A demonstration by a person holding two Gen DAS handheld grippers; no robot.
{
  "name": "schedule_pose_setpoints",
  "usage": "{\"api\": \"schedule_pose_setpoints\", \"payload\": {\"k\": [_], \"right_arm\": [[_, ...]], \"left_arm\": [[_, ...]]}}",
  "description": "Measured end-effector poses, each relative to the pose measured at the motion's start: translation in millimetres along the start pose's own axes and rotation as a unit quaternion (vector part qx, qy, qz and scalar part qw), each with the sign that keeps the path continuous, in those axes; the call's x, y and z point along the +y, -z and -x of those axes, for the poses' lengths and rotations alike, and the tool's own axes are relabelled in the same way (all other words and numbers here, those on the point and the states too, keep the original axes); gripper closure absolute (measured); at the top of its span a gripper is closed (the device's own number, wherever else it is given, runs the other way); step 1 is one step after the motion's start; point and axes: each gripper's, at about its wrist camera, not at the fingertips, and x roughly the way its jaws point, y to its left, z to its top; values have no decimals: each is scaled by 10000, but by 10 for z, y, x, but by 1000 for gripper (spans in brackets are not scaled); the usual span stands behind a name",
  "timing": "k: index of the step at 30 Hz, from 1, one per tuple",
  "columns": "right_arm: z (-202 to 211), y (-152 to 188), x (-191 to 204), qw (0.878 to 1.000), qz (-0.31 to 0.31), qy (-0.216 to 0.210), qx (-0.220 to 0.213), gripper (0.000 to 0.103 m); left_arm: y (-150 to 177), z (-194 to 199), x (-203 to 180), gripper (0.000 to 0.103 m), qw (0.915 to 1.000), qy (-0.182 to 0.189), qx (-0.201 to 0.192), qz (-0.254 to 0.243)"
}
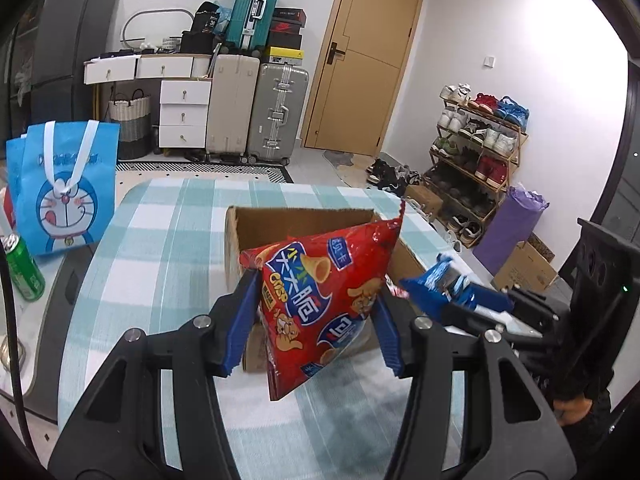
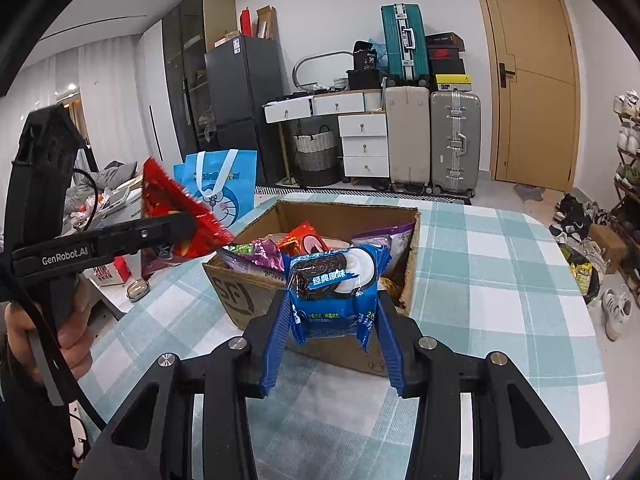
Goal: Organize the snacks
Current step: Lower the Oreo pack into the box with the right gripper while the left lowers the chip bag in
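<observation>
My left gripper (image 1: 314, 300) is shut on a red crisp bag (image 1: 320, 304) and holds it above the near side of a cardboard box (image 1: 296, 220). My right gripper (image 2: 332, 312) is shut on a blue Oreo pack (image 2: 334, 284) in front of the same box (image 2: 240, 296), which holds several snack packets (image 2: 260, 258). In the left wrist view the Oreo pack (image 1: 444, 280) and right gripper show at the right. In the right wrist view the left gripper (image 2: 192, 220) with the red bag (image 2: 176, 204) shows at the left.
The box stands on a table with a teal checked cloth (image 1: 160, 232). A blue Doraemon bag (image 1: 64, 184) and a green can (image 1: 22, 266) stand at the left. Suitcases (image 1: 256, 112), drawers and a shoe rack (image 1: 476, 152) line the room behind.
</observation>
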Motion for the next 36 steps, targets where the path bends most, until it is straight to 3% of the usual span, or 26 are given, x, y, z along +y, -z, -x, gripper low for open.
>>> {"api": "schedule_pose_setpoints", "payload": {"k": [17,24,31,34,36], "right_arm": [[-436,-239,-67,9997,-142,33,199,61],[-597,-242,-177,9994,-160,210,237,61],[-734,-245,-248,9989,-113,184,423,61],[-673,-226,-228,9991,3,150,386,48],[-575,-190,-225,9993,103,288,228,34]], "left_arm": [[-376,-875,-125,52,9991,-402,118,22],[-324,-1253,-81,52,9983,-435,366,139],[-249,-1510,-112,52,9970,-549,542,-73],[-261,-1498,-128,50,9973,-487,543,-75],[-250,-1450,-127,43,9975,-459,528,-128]]}}
